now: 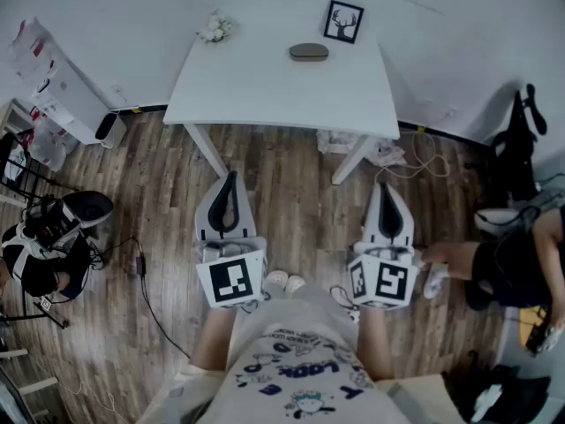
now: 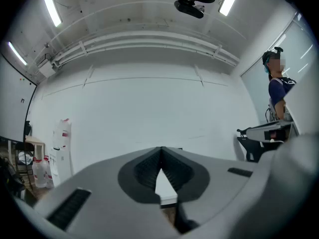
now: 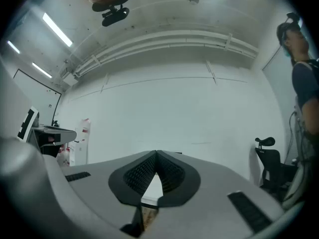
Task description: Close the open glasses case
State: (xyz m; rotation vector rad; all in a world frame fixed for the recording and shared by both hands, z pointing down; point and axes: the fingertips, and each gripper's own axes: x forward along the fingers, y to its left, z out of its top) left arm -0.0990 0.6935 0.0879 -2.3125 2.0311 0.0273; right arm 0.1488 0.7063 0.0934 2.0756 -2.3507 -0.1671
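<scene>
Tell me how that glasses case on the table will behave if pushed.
The glasses case looks low and rounded, so it probably slides rather than tips. The white table looks smooth, so it may skate away easily.

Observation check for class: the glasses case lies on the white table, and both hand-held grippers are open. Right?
No. The left hand-held gripper and the right hand-held gripper are shut, per the two gripper views; the rest stands.

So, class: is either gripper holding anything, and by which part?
Nothing is held. The left gripper and right gripper are both shut and empty; the glasses case lies untouched on the table.
</scene>
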